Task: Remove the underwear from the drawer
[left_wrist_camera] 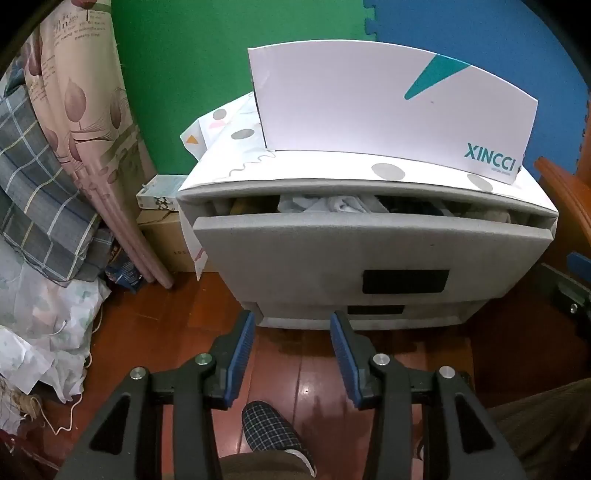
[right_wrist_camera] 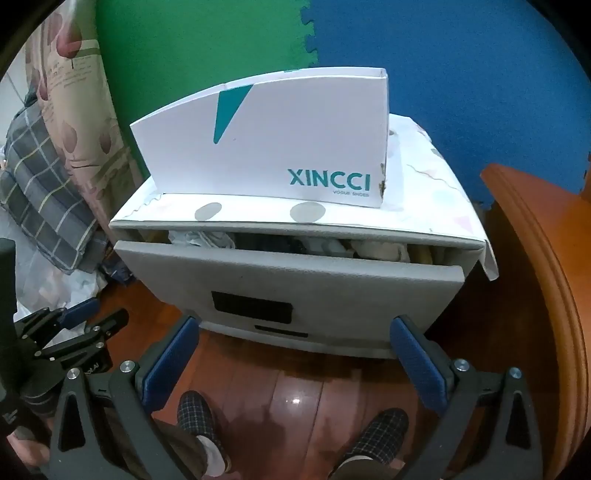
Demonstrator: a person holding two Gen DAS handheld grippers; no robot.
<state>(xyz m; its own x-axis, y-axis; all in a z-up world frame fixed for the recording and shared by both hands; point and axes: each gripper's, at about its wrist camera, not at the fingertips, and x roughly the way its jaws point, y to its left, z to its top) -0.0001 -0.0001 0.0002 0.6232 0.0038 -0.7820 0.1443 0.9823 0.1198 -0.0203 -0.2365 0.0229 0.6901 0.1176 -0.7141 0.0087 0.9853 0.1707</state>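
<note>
**Before a part-open drawer: both grippers held clear above the floor**

Against a green and blue foam-mat wall (right_wrist_camera: 221,33) stands a small grey cabinet (left_wrist_camera: 369,258), its top covered by a white sheet printed with grey dots. On that sheet rests a white shoe box (right_wrist_camera: 266,147) with teal "XINCCI" lettering and a teal triangle. The top drawer (right_wrist_camera: 288,284) is pulled out a short way, leaving a narrow gap beneath the cabinet top. Inside the gap lies crumpled clothing (left_wrist_camera: 332,205), white and pale pieces beside darker ones; which of these is the underwear cannot be told, and all of it is still inside the drawer. A dark rectangular recess marks the drawer front, and a second, lower drawer front shows beneath it.

Left gripper (left_wrist_camera: 291,325): jaws partly apart, blue pads facing each other, nothing between them; it hangs over the red-brown wooden floor (left_wrist_camera: 314,369), in front of the cabinet's base and apart from it. Right gripper (right_wrist_camera: 291,332): jaws spread wide, released and empty, likewise short of the drawer front. In the right wrist view the left gripper appears at the lower left.

Below both grippers show the person's checked slippers (right_wrist_camera: 194,413). Left of the cabinet hang a floral curtain (left_wrist_camera: 85,110) and a plaid cloth (left_wrist_camera: 33,177); a cardboard carton (left_wrist_camera: 166,236) sits on the floor beside the cabinet. An orange wooden edge (right_wrist_camera: 535,258) stands at the right.
</note>
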